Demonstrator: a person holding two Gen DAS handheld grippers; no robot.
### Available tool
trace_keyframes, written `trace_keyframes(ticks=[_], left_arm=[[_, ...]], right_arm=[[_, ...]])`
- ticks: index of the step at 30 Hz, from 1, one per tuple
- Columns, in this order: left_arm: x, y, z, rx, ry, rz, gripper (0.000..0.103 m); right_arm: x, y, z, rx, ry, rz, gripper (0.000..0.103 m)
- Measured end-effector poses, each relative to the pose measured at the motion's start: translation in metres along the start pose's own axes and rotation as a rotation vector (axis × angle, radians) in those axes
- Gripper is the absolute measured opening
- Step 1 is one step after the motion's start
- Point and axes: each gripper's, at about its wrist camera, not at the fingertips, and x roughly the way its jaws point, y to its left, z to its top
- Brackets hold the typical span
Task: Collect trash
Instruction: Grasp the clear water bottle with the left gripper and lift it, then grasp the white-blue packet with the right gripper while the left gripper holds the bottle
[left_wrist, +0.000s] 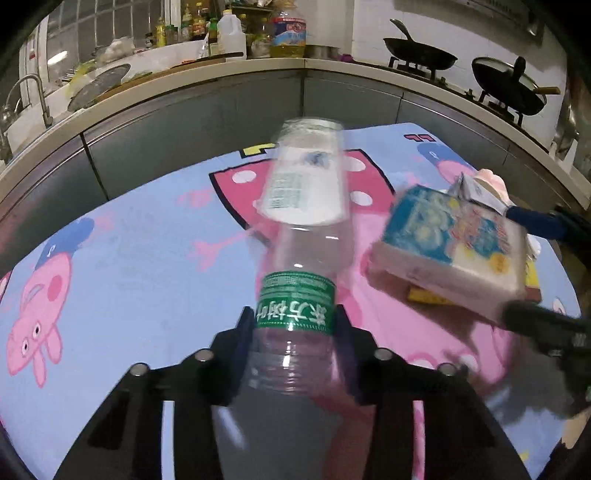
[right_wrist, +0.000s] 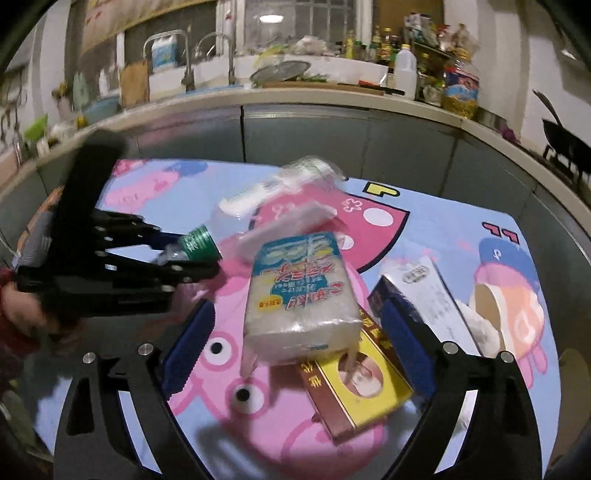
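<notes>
A: Left claw (left_wrist: 295, 325)?
B: Clenched on the bottle (left_wrist: 295, 258) at its green label, the bottle sticking out ahead over the cartoon cloth (left_wrist: 129, 266) on the worktop

A: Right claw (right_wrist: 295, 328)?
B: Released, fingers either side of the tissue pack (right_wrist: 299, 295), not pressing it. The pack lies mid-worktop on a yellow box (right_wrist: 373, 391), a white carton (right_wrist: 428, 291) just beside, toward the right edge

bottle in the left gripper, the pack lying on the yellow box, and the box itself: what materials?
Bottle: clear thin plastic, glossy; cloth shows through it, green film label.
Pack: soft white contents in shiny printed plastic film, probably tissues or sponge.
Yellow box: printed cardboard by its flat faces and folded edges, seemingly with a cut window.
</notes>
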Motion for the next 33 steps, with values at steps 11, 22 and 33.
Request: trace_keyframes(ticks=[11,22,33], left_arm=[[-0.057,-0.008,-0.073,-0.120,-0.007,-0.048,0.041],[-0.107,-0.023,-0.114,-0.209,-0.001,0.057,0.090],[-0.079,-0.040,-0.061,-0.151,0.014,0.195,0.093]], right_arm=[[-0.035,0.028,-0.037,-0.003,-0.030,0.112,0.058],[-0.057,0.036,-0.114,0.083,0.067,0.207,0.059],[-0.062,0.028,-0.124,0.123,0.045,0.181,0.085]])
